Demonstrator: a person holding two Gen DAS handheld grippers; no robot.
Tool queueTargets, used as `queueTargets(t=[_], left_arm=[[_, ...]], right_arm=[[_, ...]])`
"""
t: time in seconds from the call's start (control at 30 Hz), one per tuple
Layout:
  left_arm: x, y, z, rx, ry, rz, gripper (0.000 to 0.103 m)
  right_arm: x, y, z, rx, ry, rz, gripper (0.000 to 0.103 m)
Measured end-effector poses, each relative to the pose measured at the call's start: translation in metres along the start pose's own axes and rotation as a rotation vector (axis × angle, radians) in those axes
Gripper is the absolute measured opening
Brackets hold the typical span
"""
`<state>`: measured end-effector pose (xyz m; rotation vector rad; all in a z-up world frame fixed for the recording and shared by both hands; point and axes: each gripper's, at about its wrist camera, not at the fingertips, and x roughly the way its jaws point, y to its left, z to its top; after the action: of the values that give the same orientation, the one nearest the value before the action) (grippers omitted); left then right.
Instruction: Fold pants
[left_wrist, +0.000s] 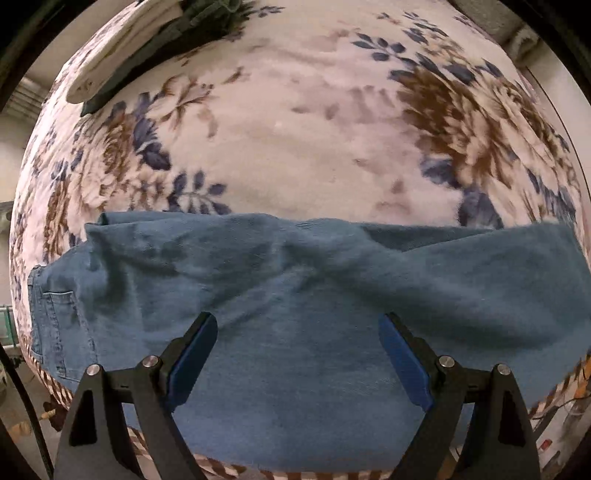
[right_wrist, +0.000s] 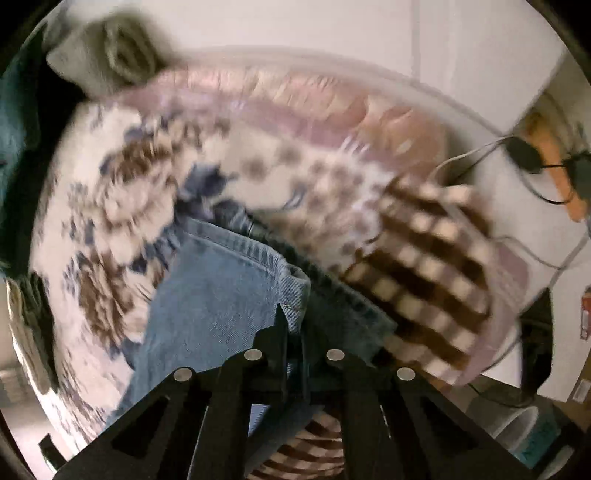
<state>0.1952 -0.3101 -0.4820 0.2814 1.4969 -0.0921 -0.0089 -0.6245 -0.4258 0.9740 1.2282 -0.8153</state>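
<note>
Blue denim pants (left_wrist: 295, 295) lie across the near edge of a bed covered with a floral blanket (left_wrist: 295, 129). The waist and back pocket are at the left in the left wrist view. My left gripper (left_wrist: 297, 325) is open and empty, hovering over the middle of the pants. My right gripper (right_wrist: 293, 314) is shut on the hem end of the pants (right_wrist: 236, 280), with denim pinched between its jaws. The right wrist view is motion-blurred.
Folded white and dark green clothes (left_wrist: 122, 51) lie at the far left of the bed. A rolled grey towel (right_wrist: 122, 48) sits at the bed's far corner. A brown checked sheet (right_wrist: 424, 266) hangs at the bed edge. Cables (right_wrist: 524, 155) run along the wall.
</note>
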Motion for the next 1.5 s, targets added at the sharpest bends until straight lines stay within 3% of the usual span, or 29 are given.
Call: queueTargets(t=[0.07, 0.13, 0.17, 0.27, 0.4, 0.5, 0.6, 0.77, 0.8, 0.83, 0.87, 1.07, 1.2, 1.27, 1.33, 1.4, 1.5], left_arm=[[0.004, 0.009, 0.004, -0.019, 0.01, 0.006, 0.09], [0.006, 0.018, 0.004, -0.041, 0.019, 0.006, 0.09], [0.007, 0.022, 0.004, -0.049, 0.022, 0.008, 0.09], [0.01, 0.035, 0.005, -0.068, 0.019, 0.017, 0.09], [0.014, 0.051, 0.001, -0.101, 0.021, 0.012, 0.09], [0.013, 0.052, 0.002, -0.12, 0.012, 0.005, 0.09], [0.015, 0.044, 0.007, -0.113, 0.005, 0.003, 0.09], [0.02, 0.036, 0.014, -0.098, 0.002, 0.004, 0.09], [0.021, 0.037, 0.015, -0.096, 0.002, 0.003, 0.09], [0.02, 0.034, 0.014, -0.097, 0.002, 0.004, 0.09], [0.02, 0.035, 0.014, -0.099, 0.003, 0.001, 0.09], [0.025, 0.047, 0.016, -0.121, 0.013, 0.018, 0.09], [0.032, 0.06, 0.018, -0.141, 0.021, 0.032, 0.09], [0.034, 0.063, 0.019, -0.149, 0.023, 0.034, 0.09], [0.034, 0.066, 0.02, -0.147, 0.021, 0.038, 0.09], [0.033, 0.07, 0.018, -0.151, 0.017, 0.036, 0.09], [0.032, 0.086, 0.012, -0.174, 0.025, 0.021, 0.09]], right_arm=[[0.024, -0.009, -0.008, -0.022, 0.097, -0.061, 0.006], [0.048, -0.018, -0.012, -0.026, 0.233, -0.053, 0.01], [0.051, -0.021, -0.013, -0.03, 0.26, -0.042, 0.01], [0.033, -0.018, -0.006, -0.051, 0.225, -0.056, 0.016], [-0.003, 0.006, 0.011, -0.108, 0.089, -0.051, 0.024], [0.009, 0.051, 0.029, -0.221, 0.088, -0.031, 0.047], [0.038, 0.084, 0.042, -0.302, 0.133, -0.052, 0.047], [0.087, 0.12, 0.046, -0.472, 0.153, -0.206, 0.045], [0.086, 0.124, 0.043, -0.501, 0.115, -0.235, 0.028], [0.083, 0.129, 0.04, -0.529, 0.089, -0.222, 0.019], [0.079, 0.131, 0.036, -0.544, 0.062, -0.23, 0.018], [0.037, 0.123, 0.025, -0.485, -0.114, -0.198, 0.014], [0.062, 0.121, 0.03, -0.457, -0.068, -0.225, 0.014], [0.087, 0.118, 0.037, -0.444, 0.008, -0.243, 0.021], [0.094, 0.114, 0.047, -0.409, 0.067, -0.241, 0.038], [0.083, 0.108, 0.053, -0.359, 0.087, -0.181, 0.038], [0.055, 0.102, 0.048, -0.321, 0.112, -0.094, 0.062]])
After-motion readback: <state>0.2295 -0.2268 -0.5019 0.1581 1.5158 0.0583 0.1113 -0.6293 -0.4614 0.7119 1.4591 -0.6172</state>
